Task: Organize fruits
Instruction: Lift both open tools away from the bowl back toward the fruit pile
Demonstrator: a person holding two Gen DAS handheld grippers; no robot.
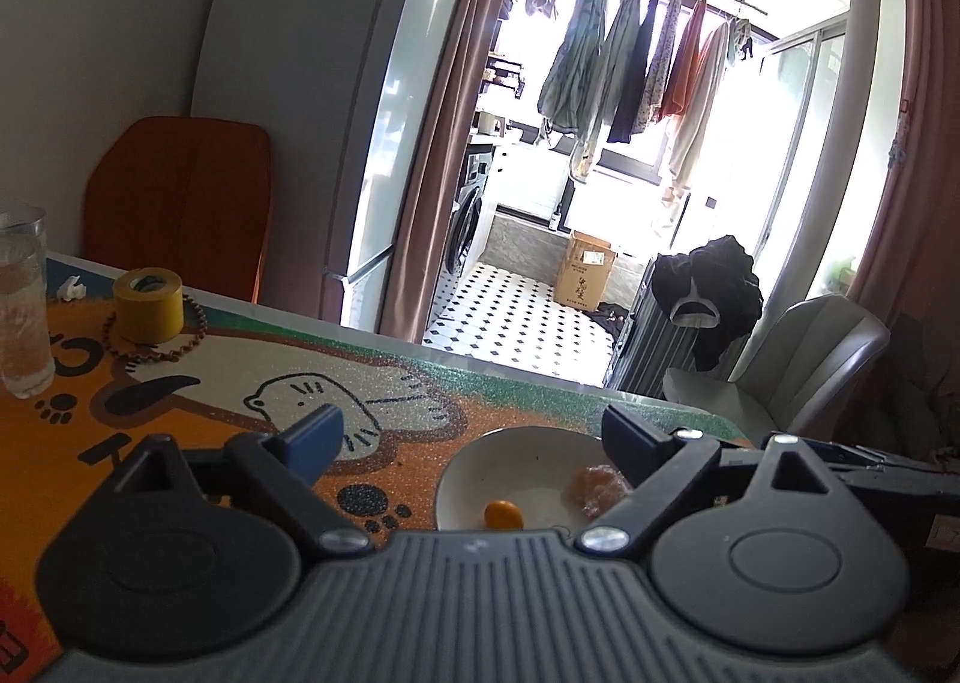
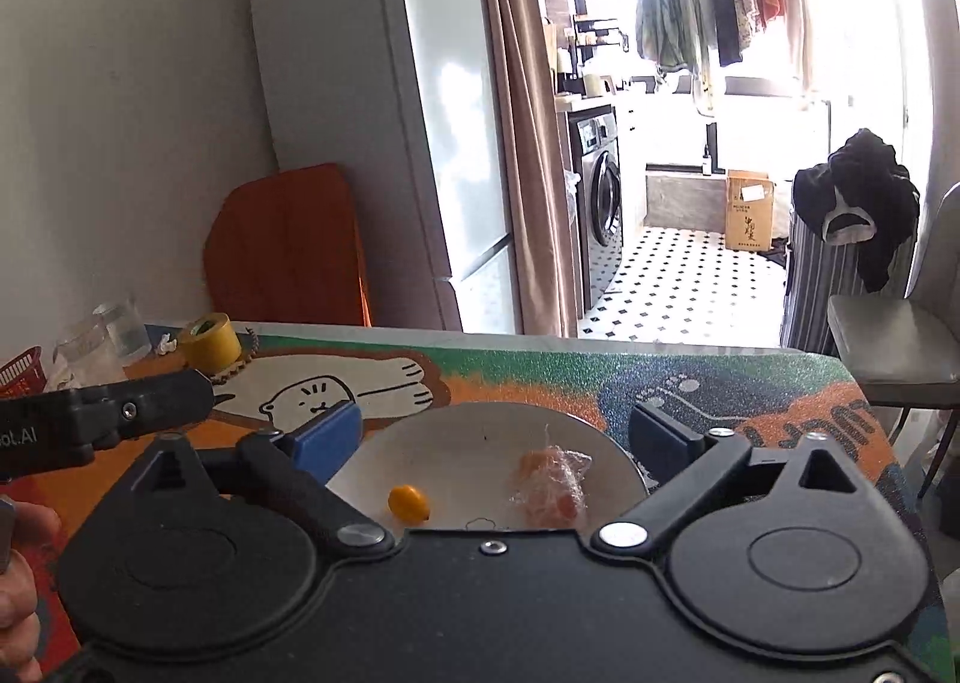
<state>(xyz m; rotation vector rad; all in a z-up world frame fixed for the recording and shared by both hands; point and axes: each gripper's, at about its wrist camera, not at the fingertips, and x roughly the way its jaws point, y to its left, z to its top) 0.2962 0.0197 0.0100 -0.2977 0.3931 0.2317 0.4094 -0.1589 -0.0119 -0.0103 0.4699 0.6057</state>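
Note:
A white plate sits on the cartoon-printed table mat. On it lie a small orange kumquat and an orange fruit wrapped in clear plastic. My right gripper is open and empty, its blue-tipped fingers standing either side of the plate above it. In the left wrist view the plate lies between the fingers, with the kumquat and the wrapped fruit. My left gripper is open and empty. The left gripper's body shows in the right wrist view at the left edge.
A yellow tape roll ringed by a bead string and a water glass stand at the table's far left. A red basket sits at the left edge. A grey chair stands off the table's right end. A fridge stands behind.

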